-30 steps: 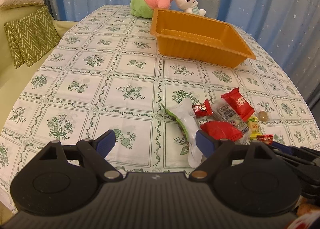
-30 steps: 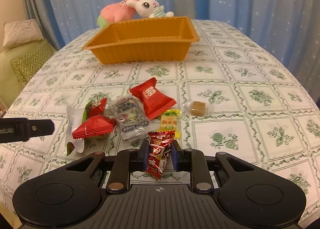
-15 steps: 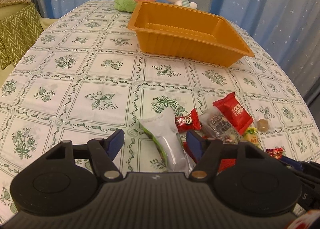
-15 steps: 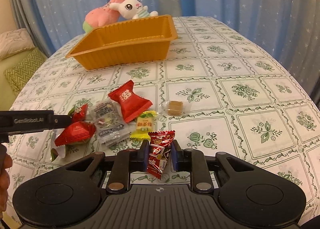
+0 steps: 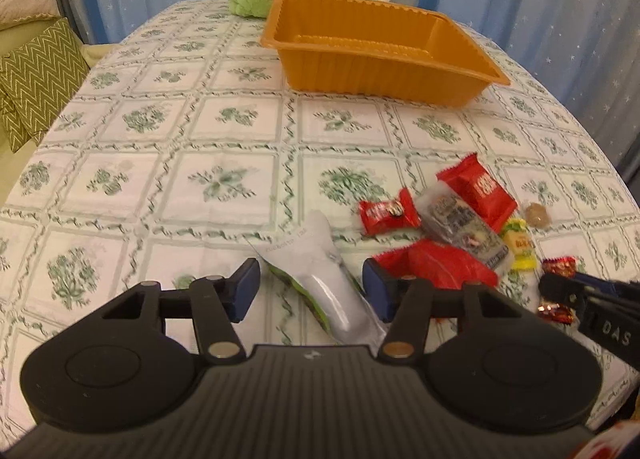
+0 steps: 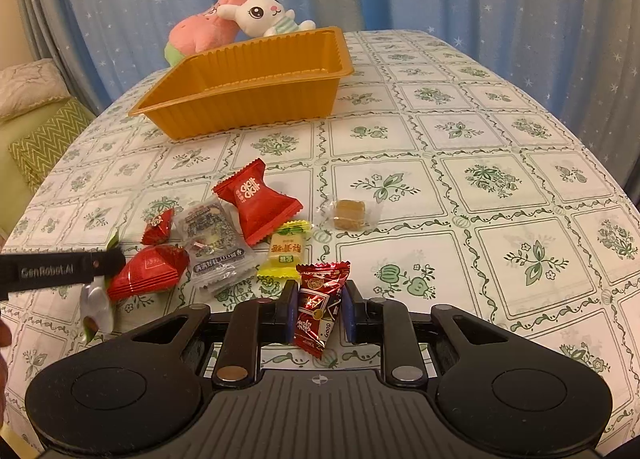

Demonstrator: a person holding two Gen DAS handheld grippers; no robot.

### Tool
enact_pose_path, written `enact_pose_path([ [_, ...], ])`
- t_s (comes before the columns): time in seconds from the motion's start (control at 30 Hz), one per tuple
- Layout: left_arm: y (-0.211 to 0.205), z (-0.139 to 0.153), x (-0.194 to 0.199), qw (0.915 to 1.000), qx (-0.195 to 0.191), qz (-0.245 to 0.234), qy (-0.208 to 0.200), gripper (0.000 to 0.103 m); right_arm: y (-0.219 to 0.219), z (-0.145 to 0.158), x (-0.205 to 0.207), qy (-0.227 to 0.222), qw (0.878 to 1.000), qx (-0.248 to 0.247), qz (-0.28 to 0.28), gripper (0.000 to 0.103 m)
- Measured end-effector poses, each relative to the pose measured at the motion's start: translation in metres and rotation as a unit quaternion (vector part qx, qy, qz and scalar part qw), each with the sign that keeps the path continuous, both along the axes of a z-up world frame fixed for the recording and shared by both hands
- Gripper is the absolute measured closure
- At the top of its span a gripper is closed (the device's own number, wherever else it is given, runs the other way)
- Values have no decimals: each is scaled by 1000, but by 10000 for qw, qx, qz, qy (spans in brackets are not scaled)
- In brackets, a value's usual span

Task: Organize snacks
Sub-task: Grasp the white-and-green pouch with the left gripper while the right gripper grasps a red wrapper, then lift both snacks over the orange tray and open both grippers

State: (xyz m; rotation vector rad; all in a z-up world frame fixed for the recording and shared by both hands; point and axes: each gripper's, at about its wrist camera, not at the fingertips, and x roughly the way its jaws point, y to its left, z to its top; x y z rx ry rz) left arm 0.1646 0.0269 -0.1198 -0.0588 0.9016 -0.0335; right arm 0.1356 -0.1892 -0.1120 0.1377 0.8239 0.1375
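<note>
An empty orange tray (image 5: 472,59) (image 6: 304,99) stands at the far middle of the table. Several wrapped snacks lie in a loose pile nearer: a red packet (image 5: 478,190) (image 6: 258,201), a clear packet (image 6: 212,239), a yellow candy (image 6: 286,251), a brown cube (image 6: 350,214). My left gripper (image 5: 311,290) is open with its jaws on either side of a white and green pouch (image 5: 320,267). My right gripper (image 6: 318,313) is shut on a dark red candy (image 6: 320,305), held just above the cloth.
Plush toys (image 6: 240,25) sit behind the tray. A sofa with green zigzag cushions (image 5: 36,79) is off the table's left edge. Blue curtains hang behind. The table's right half is bare patterned cloth (image 6: 500,179).
My left gripper has moved right and forward until the white and green pouch lies between its open jaws. My right gripper has risen slightly with the dark red candy in it.
</note>
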Motion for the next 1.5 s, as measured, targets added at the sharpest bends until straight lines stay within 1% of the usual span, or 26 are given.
enact_pose_path([
  [0.03, -3, -2, -2, 10000, 1, -20, 11, 50, 0, 0, 0, 3, 10000, 3, 2, 80],
  [0.1, -9, -3, -5, 9999, 123, -84, -45, 50, 1, 0, 0, 8, 10000, 11, 5, 80],
  [0.17, -11, -2, -6, 9997, 173, -141, -100, 58, 0, 0, 0, 6, 10000, 7, 6, 80],
  [0.2, -12, -1, -6, 9996, 228, -148, -115, 65, 0, 0, 0, 7, 10000, 7, 5, 80],
  [0.23, -13, -1, -6, 9993, 329, -155, -130, 70, 0, 0, 0, 6, 10000, 7, 1, 80],
  [0.27, -14, -1, -5, 9990, 389, -190, -139, 72, -1, 0, 0, 8, 10000, 11, -9, 80],
  [0.33, -13, -2, -5, 9989, 387, -228, -96, 76, -2, 0, 0, 21, 10000, 31, -25, 80],
  [0.5, -9, 0, -8, 9992, 340, -207, -79, 76, -2, 2, 1, 0, 10000, 53, -4, 80],
  [0.63, -7, 7, -11, 9994, 301, -149, -110, 76, -1, 8, 1, -74, 9999, 74, 19, 80],
  [0.83, -6, 28, -11, 9993, 252, -84, -257, 76, -2, 26, 1, -247, 9996, 99, 63, 80],
  [1.03, -10, 52, -6, 9988, 146, -153, -444, 76, -2, 48, 4, -422, 9989, 149, 143, 80],
  [1.27, -18, 71, 10, 9978, 46, -303, -593, 76, -4, 71, 16, -511, 9982, 252, 202, 80],
  [1.37, -20, 78, 23, 9973, -62, -374, -630, 76, -6, 78, 30, -520, 9979, 284, 259, 80],
  [1.5, -23, 88, 43, 9963, -112, -463, -713, 76, -9, 88, 54, -535, 9976, 301, 318, 80],
])
